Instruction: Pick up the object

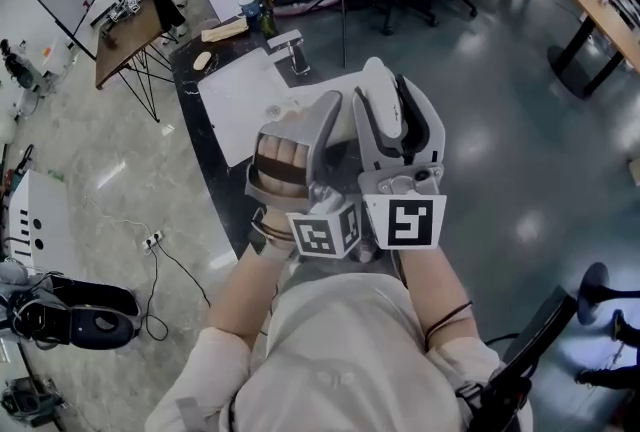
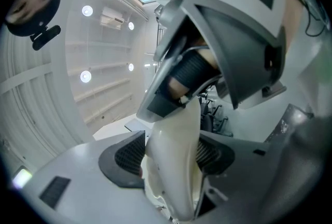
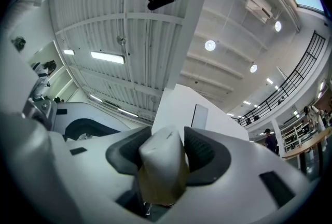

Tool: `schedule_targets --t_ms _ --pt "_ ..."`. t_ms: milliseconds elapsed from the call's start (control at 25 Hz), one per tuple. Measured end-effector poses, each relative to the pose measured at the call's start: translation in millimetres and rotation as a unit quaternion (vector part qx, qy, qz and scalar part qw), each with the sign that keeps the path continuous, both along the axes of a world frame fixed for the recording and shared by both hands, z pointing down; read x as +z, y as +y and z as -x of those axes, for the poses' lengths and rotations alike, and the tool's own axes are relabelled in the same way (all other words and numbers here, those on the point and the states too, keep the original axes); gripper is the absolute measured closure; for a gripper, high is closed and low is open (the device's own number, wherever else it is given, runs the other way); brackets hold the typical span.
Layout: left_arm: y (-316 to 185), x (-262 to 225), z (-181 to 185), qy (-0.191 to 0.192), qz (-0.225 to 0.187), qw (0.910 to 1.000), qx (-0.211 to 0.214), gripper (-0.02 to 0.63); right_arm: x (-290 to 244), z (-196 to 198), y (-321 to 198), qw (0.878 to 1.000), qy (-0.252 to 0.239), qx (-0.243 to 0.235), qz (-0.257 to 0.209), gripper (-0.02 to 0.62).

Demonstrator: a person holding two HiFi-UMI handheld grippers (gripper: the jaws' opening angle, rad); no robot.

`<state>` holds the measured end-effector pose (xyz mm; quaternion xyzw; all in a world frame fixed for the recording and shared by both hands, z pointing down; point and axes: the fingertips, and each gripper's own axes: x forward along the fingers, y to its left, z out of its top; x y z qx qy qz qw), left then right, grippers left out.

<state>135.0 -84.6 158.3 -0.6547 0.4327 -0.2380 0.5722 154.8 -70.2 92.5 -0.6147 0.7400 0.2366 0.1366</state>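
Left gripper (image 2: 171,162) and right gripper (image 3: 162,158) are held up side by side, each clamped on a white object (image 3: 160,168).

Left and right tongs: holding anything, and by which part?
Both hold what looks like one white object: left tongs clamp one end, right tongs the other end. What it is cannot be told.

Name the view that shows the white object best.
Left gripper view: the white object fills the middle, its long curved body pinched between the fingers. The right gripper view shows only a blunt end between that gripper's fingers; the head view shows just its rounded top.
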Motion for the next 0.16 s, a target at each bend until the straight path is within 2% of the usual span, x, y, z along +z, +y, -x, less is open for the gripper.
schedule_targets --t_ms 160 --pt "-1.0 1.4 -2.6 -0.006 -0.001 1.0000 -0.002 0.333 1.4 -3.4 -1.4 1.000 -0.005 -0.002 0.000 0.385"
